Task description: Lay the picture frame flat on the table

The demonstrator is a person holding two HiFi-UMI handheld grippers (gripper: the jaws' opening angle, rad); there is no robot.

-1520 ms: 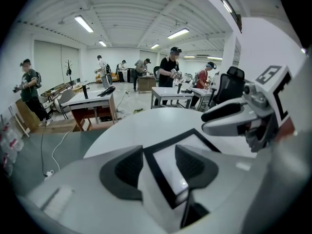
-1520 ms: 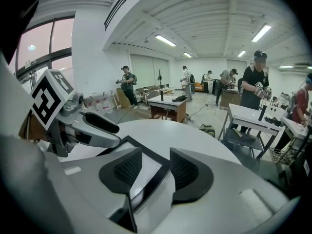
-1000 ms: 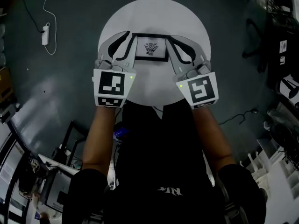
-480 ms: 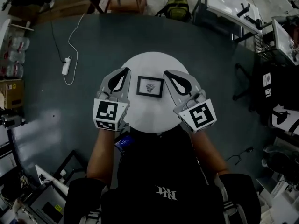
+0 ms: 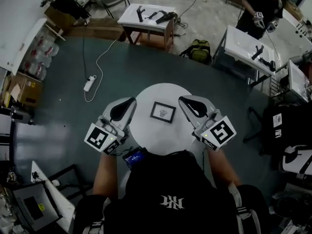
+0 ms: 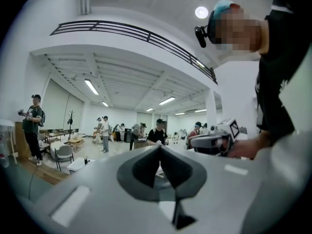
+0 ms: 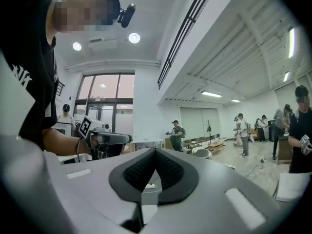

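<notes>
Teal-grey floor point(image 5: 63, 116) takes up most of the head view. At its centre stands a round white table point(image 5: 146, 130), directly in front of the person. Two rectangular white tables stand farther off: one point(image 5: 146, 14) at the top with dark tools on it, one point(image 5: 243, 42) at the upper right with a second person point(image 5: 258, 6) behind it.

The left gripper point(image 5: 130, 102) is held over the left edge of the round table, and the right gripper point(image 5: 183, 100) over the right edge. Both point away from the person, and each carries its marker cube at the near end. They are clear of the frame, one on either side of it.

- Left gripper: in the left gripper view the dark padded fingers point(image 6: 141, 169) are pressed together with nothing between them.
- Right gripper: in the right gripper view the fingers point(image 7: 131, 172) are likewise pressed together and hold nothing.

The picture frame point(image 5: 163, 112) — black border, pale picture inside — lies flat on the round table, face up, near its middle and between the two grippers. Nothing touches it.

A green backpack point(image 5: 200, 50) sits on the floor between the two far tables. A white power strip point(image 5: 89, 84) with its cable lies on the floor to the left.
</notes>
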